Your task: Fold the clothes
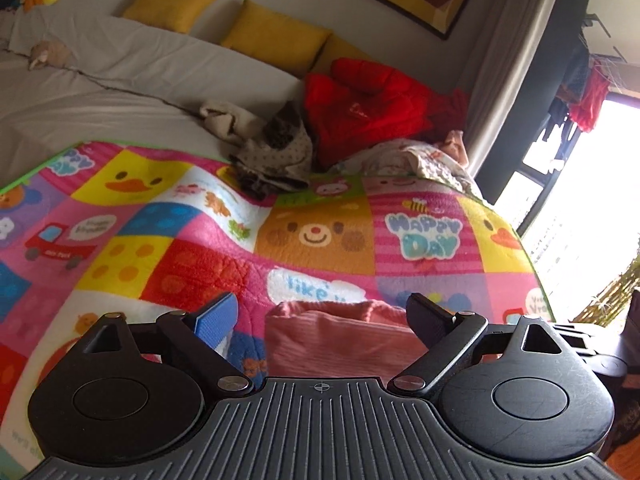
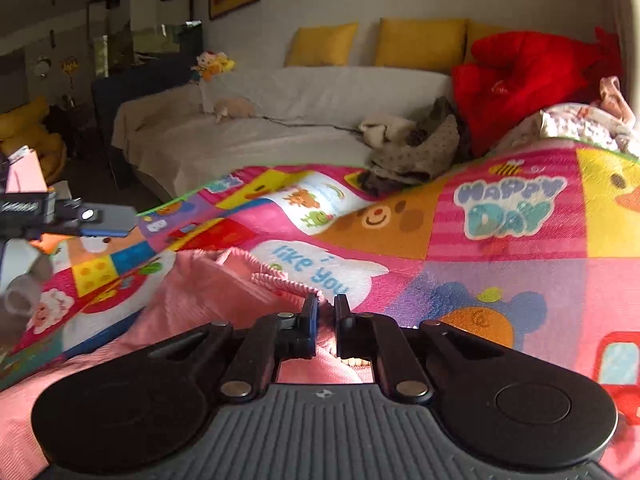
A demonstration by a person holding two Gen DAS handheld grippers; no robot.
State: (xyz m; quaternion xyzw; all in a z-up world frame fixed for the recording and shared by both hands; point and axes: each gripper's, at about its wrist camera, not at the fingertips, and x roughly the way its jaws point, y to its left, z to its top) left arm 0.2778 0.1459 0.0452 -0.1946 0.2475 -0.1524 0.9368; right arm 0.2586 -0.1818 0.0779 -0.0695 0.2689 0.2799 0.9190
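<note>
A pink ribbed garment (image 2: 208, 300) lies on a colourful patchwork quilt (image 2: 500, 248) spread over a bed. My right gripper (image 2: 326, 312) is shut on a fold of this pink garment near its ribbed hem. In the left wrist view the same pink garment (image 1: 340, 336) sits bunched between and just beyond the fingers of my left gripper (image 1: 322, 316), which is open and holds nothing. The left gripper also shows at the left edge of the right wrist view as a grey and black body (image 2: 80, 216).
A pile of clothes lies at the back of the quilt (image 1: 180, 240): a red jacket (image 1: 360, 108), a beige dotted garment (image 1: 276, 152), a floral piece (image 1: 420, 160). Yellow cushions (image 1: 276, 36) line the wall. A bright window (image 1: 580, 208) is at right.
</note>
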